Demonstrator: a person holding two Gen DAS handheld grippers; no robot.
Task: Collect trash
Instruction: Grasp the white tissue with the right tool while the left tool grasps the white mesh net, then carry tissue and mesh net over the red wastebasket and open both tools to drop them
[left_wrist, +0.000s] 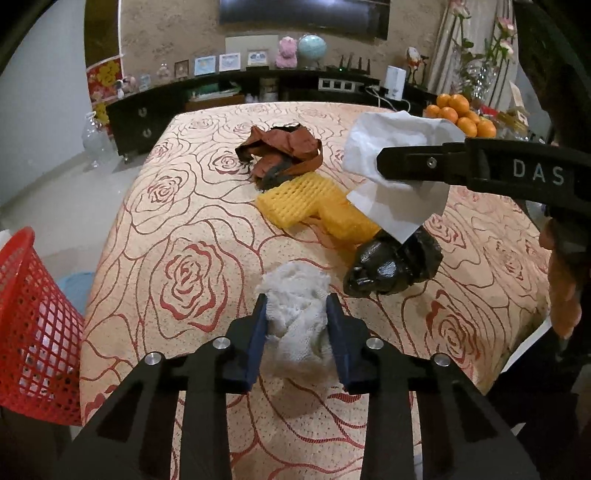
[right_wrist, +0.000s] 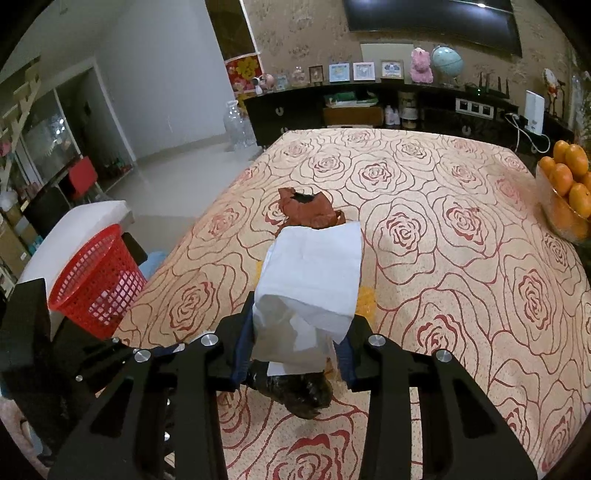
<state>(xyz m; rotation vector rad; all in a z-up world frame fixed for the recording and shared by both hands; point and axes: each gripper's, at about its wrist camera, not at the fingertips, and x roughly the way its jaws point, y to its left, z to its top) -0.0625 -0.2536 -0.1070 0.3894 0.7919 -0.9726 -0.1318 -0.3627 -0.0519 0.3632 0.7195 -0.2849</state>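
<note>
My left gripper (left_wrist: 295, 314) is shut on a crumpled off-white tissue wad (left_wrist: 299, 306) just above the rose-patterned table (left_wrist: 177, 206). My right gripper (right_wrist: 301, 332) is shut on a white paper napkin (right_wrist: 314, 273) and holds it above the table; it shows from the side in the left wrist view (left_wrist: 384, 166), with the napkin (left_wrist: 391, 147) hanging from it. On the table lie a brown crumpled wrapper (left_wrist: 284, 151), yellow foam netting (left_wrist: 314, 203) and a black crumpled bag (left_wrist: 391, 266). A red mesh basket (left_wrist: 33, 325) stands off the table's left edge.
A bowl of oranges (right_wrist: 569, 188) sits at the table's right edge. A dark sideboard (right_wrist: 369, 107) with frames, a globe and a pink toy runs behind the table. A large clear bottle (right_wrist: 238, 125) stands on the floor at the left.
</note>
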